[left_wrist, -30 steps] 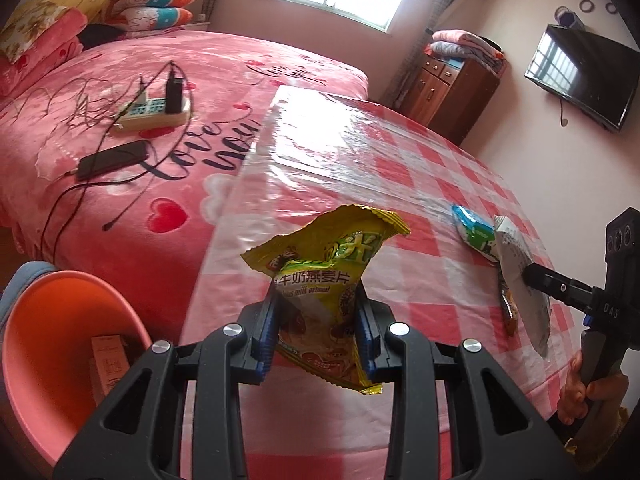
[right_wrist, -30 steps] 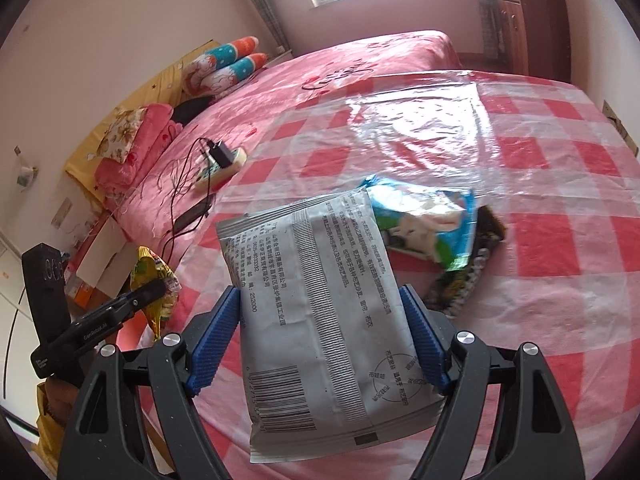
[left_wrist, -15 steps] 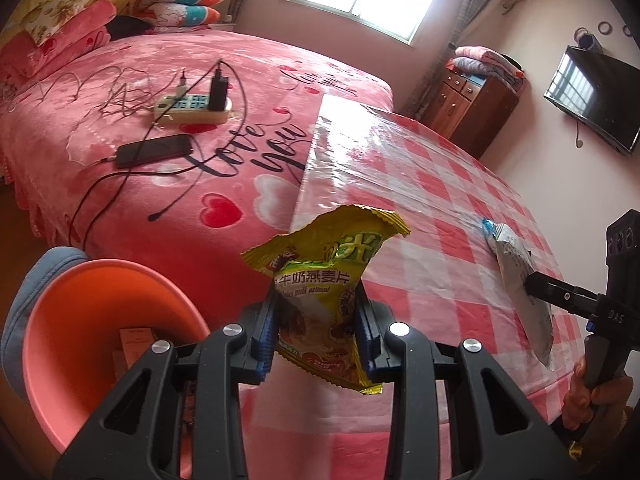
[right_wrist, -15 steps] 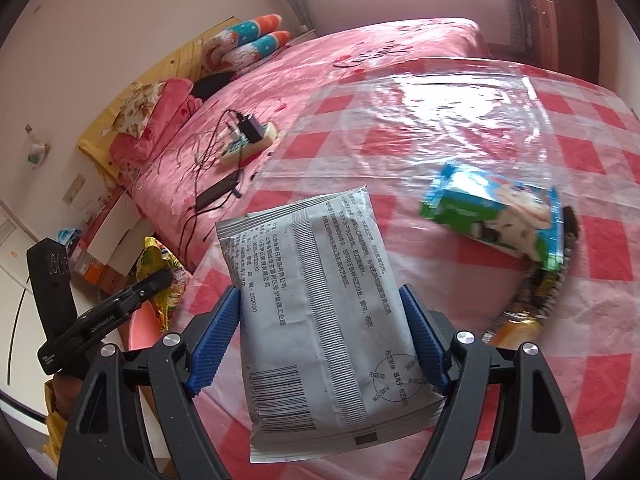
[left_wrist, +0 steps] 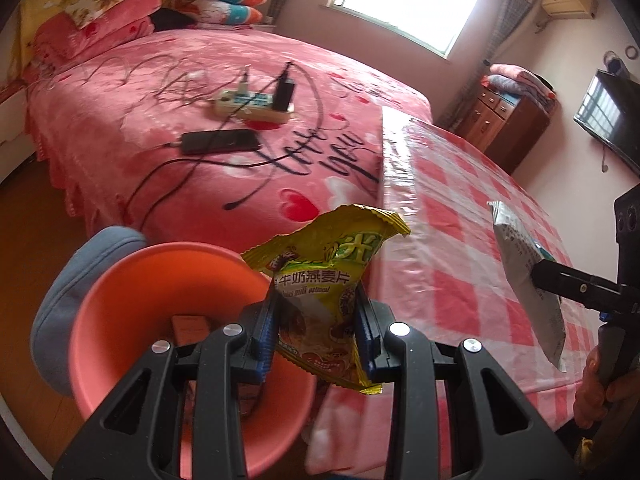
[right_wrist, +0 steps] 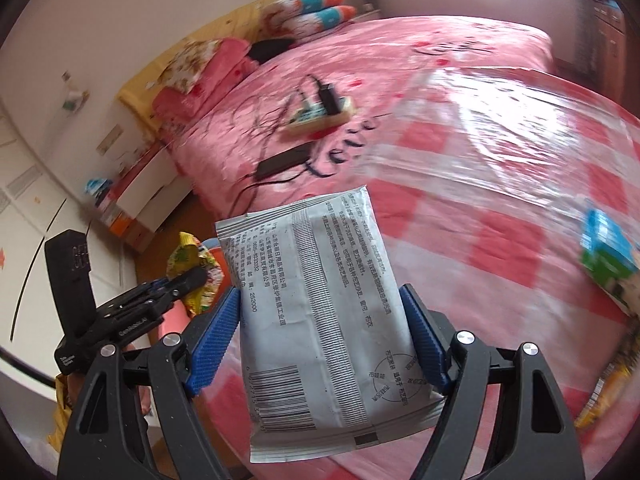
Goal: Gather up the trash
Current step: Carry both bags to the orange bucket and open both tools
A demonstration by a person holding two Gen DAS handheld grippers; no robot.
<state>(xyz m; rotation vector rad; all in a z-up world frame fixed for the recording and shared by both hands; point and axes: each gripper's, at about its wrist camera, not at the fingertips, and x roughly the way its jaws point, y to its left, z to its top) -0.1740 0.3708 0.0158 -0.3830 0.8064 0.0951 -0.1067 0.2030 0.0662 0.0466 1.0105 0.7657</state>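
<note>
My left gripper (left_wrist: 316, 330) is shut on a yellow-green oatmeal wrapper (left_wrist: 324, 276) and holds it over the right rim of an orange bin (left_wrist: 132, 296) on the floor beside the table. A small box (left_wrist: 190, 326) lies inside the bin. My right gripper (right_wrist: 322, 338) is shut on a grey packet (right_wrist: 320, 312) printed with text and a barcode, held above the table's left edge. The right gripper with the packet (left_wrist: 528, 280) also shows at the right of the left wrist view. A blue-green wrapper (right_wrist: 608, 252) lies on the checked tablecloth (right_wrist: 500, 208).
A pink bed (left_wrist: 160, 120) stands beyond the bin, with a power strip (left_wrist: 252, 106), a phone (left_wrist: 220, 142) and cables on it. A blue cushion (left_wrist: 60, 292) lies behind the bin. A dresser (left_wrist: 504, 124) and wall television (left_wrist: 608, 120) are at the far right.
Both grippers have moved left toward the bin, each keeping hold of its wrapper. The left gripper has gone from above the table edge to above the bin's rim.
</note>
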